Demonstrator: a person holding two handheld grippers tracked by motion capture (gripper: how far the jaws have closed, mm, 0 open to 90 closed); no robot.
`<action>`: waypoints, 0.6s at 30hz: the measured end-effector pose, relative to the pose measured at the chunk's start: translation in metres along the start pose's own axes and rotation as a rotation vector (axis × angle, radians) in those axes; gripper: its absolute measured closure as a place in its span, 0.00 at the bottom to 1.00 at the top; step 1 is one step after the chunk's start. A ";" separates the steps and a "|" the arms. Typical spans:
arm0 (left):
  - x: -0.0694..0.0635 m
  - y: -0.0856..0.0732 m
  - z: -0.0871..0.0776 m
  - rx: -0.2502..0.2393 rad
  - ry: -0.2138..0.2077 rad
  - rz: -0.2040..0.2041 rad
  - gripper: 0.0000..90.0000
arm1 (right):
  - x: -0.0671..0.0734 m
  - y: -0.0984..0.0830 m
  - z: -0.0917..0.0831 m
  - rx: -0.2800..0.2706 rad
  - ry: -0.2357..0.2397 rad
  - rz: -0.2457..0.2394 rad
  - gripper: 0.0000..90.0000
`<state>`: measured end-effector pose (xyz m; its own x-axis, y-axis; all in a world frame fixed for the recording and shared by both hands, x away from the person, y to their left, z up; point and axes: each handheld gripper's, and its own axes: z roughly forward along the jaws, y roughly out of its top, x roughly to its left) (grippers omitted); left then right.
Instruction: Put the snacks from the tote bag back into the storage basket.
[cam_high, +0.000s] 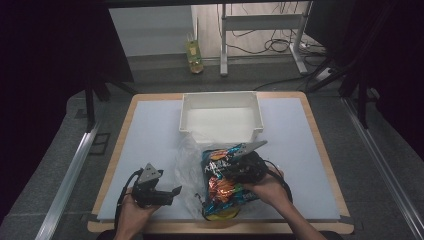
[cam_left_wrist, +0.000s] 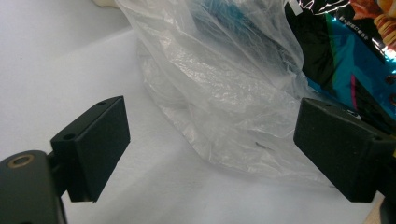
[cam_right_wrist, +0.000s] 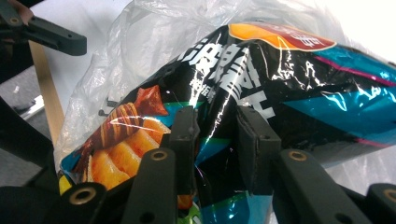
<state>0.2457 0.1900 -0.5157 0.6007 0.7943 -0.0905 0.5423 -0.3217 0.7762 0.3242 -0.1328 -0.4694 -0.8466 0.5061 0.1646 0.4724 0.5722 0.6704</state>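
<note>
1. Right gripper (cam_high: 239, 167), lower centre of the high view: its two black jaws stand narrow and pinch a fold of the glossy blue-and-black foil snack bag (cam_high: 223, 184). In the right gripper view the foil bunches between the pads (cam_right_wrist: 187, 135) at the bottom centre of the frame.
2. The snack bag lies in the lower middle of the high view, tilted, its lower end near the table's front edge. Its print shows orange snack pieces and white lettering on a dark ground.
3. A thin clear plastic bag (cam_high: 187, 167) sits just left of the snack bag and partly under it. In the left gripper view the crinkled film (cam_left_wrist: 219, 93) takes the centre and upper frame, the snack bag's blue foil (cam_left_wrist: 345, 65) touching it at the upper right.
4. Left gripper (cam_high: 167, 192), lower left of the high view: jaws spread wide, nothing between the pads. In the left gripper view the pads (cam_left_wrist: 100, 140) stand at either side of the frame, the plastic bag's lower edge lying beyond them, not touched.
5. A white rectangular plastic bin (cam_high: 221, 100) stands in the upper middle of the table, just above the two bags.
6. The table carries a white sheet (cam_high: 150, 130) inside a light wooden rim (cam_high: 320, 145).
7. Both of the person's hands enter from the bottom edge, one behind each gripper.
</note>
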 end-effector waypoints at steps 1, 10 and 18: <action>0.000 0.000 0.000 0.002 0.002 0.002 0.12 | 0.000 0.000 0.000 -0.001 0.001 0.008 0.80; 0.000 0.000 0.000 -0.001 0.005 0.003 0.12 | 0.002 0.000 -0.010 -0.031 0.025 0.038 1.00; 0.000 0.000 0.001 -0.001 0.009 -0.002 0.11 | 0.002 0.000 -0.025 -0.074 0.065 0.073 1.00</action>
<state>0.2462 0.1899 -0.5160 0.5943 0.7997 -0.0858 0.5428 -0.3200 0.7765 0.3164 -0.1483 -0.4510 -0.8260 0.5005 0.2593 0.5156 0.4850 0.7064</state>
